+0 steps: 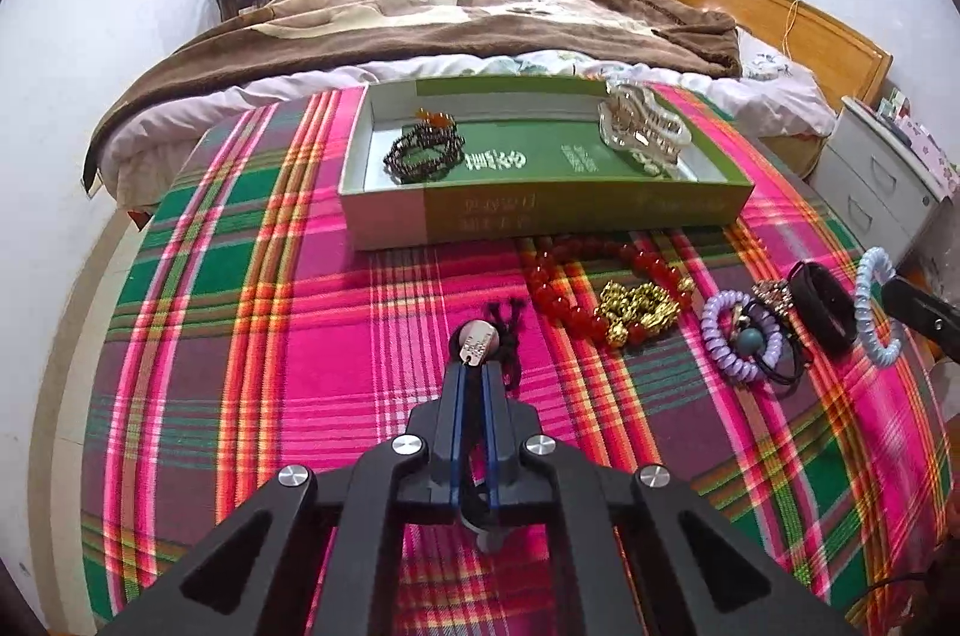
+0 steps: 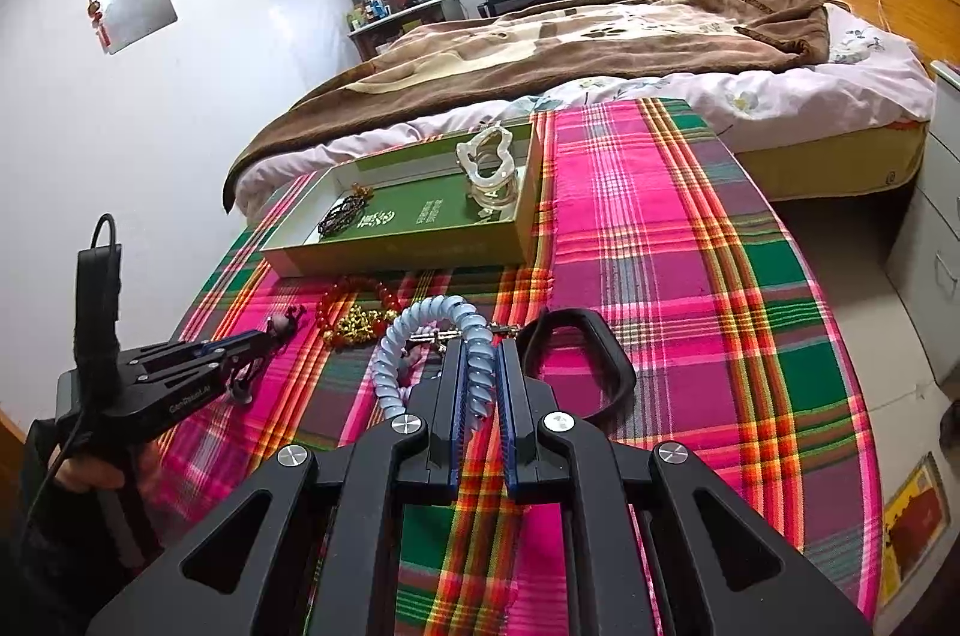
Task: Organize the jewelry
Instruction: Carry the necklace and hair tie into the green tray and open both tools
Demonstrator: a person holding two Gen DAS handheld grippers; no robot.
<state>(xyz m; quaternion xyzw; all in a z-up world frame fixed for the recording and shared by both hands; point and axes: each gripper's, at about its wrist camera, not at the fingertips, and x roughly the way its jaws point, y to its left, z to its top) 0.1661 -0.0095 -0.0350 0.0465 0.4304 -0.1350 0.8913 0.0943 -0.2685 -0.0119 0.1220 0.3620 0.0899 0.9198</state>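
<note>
A green box point(image 1: 540, 210) on the plaid cloth holds a dark bead bracelet point(image 1: 426, 150) at its left and a pale white bracelet pile point(image 1: 642, 126) at its right. My left gripper point(image 1: 475, 366) is shut on a black cord with a silver tag point(image 1: 477, 343), in front of the box. It shows in the right wrist view point(image 2: 264, 336) too. My right gripper point(image 2: 483, 366) is shut on a pale blue spiral hair tie point(image 2: 432, 330). Red beads point(image 1: 570, 288), a gold chain point(image 1: 636, 312), a purple spiral tie point(image 1: 738, 336) and a black band point(image 1: 822, 306) lie on the cloth.
The plaid cloth point(image 1: 300, 336) covers a round table beside a bed with a brown blanket point(image 1: 450, 18). White drawers point(image 1: 882, 180) stand at the right. The box shows in the right wrist view point(image 2: 408, 246), with the black band point(image 2: 576, 366) by my right fingers.
</note>
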